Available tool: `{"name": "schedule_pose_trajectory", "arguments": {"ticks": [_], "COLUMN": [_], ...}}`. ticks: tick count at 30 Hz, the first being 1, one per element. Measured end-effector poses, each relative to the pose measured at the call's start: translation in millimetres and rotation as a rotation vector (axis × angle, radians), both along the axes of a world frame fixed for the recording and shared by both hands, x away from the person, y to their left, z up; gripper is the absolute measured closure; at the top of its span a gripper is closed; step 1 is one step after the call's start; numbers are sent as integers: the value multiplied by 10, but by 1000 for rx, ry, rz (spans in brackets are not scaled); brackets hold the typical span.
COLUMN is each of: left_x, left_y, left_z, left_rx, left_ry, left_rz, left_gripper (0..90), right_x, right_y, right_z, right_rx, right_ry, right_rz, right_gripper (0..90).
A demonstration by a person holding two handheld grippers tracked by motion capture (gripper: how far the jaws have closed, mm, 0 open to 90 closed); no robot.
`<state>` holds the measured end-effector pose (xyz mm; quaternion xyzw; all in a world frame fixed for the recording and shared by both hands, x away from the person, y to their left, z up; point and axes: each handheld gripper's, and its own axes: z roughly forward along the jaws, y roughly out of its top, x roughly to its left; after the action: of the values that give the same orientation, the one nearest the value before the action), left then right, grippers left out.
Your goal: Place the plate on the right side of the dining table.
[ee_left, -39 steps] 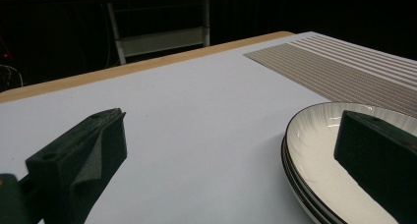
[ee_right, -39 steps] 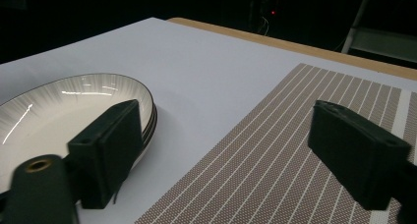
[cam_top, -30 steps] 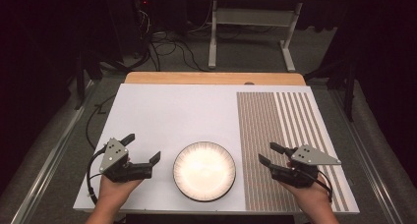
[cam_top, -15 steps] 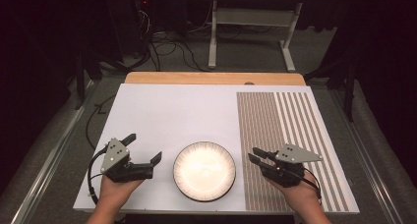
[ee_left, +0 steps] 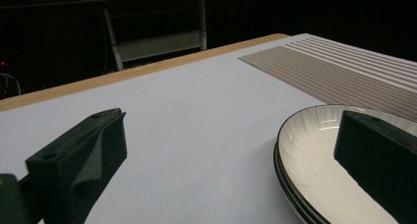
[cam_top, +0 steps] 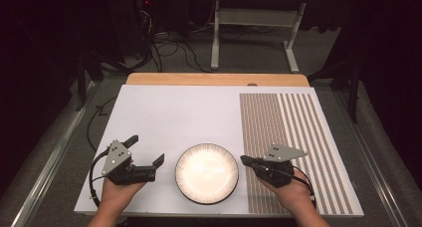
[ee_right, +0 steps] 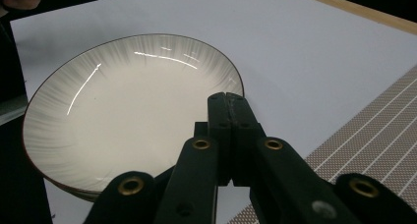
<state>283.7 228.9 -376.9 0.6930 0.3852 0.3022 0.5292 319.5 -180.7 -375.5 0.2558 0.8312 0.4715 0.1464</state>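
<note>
A white plate with a dark rim (cam_top: 206,173) lies at the front middle of the white table top (cam_top: 189,112). In the left gripper view the plate (ee_left: 319,150) shows stacked rims, so more than one lies there. My left gripper (cam_top: 146,150) rests left of the plate, open, with nothing between its jaws (ee_left: 228,160). My right gripper (cam_top: 245,160) sits at the plate's right edge, shut with nothing in it. In the right gripper view its closed tips (ee_right: 228,98) hover just over the rim of the plate (ee_right: 123,106).
A brown striped patch (cam_top: 293,137) covers the right part of the table. A wooden strip (cam_top: 214,79) runs along the far edge. Beyond it, cables (cam_top: 164,48) and a metal frame (cam_top: 254,18) stand on the dark floor.
My right gripper has shut its jaws and slid left until its tips reach the plate's right rim. The left gripper and the plate have stayed put.
</note>
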Motion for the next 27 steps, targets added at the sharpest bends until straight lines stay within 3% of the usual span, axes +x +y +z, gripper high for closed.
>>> {"name": "schedule_pose_trajectory", "arguments": {"ticks": [14, 27], "left_x": [-14, -17], "left_y": [22, 40], "left_z": [28, 43], "left_rx": [-12, -14], "left_ry": [-14, -19], "left_rz": [3, 7], "left_gripper": [1, 1], "right_x": [-31, -37], "right_y": [45, 73], "right_z": [-165, -207], "right_rx": [-66, -104], "right_ry": [80, 88], "right_rz": [36, 70], "right_gripper": [900, 900]}}
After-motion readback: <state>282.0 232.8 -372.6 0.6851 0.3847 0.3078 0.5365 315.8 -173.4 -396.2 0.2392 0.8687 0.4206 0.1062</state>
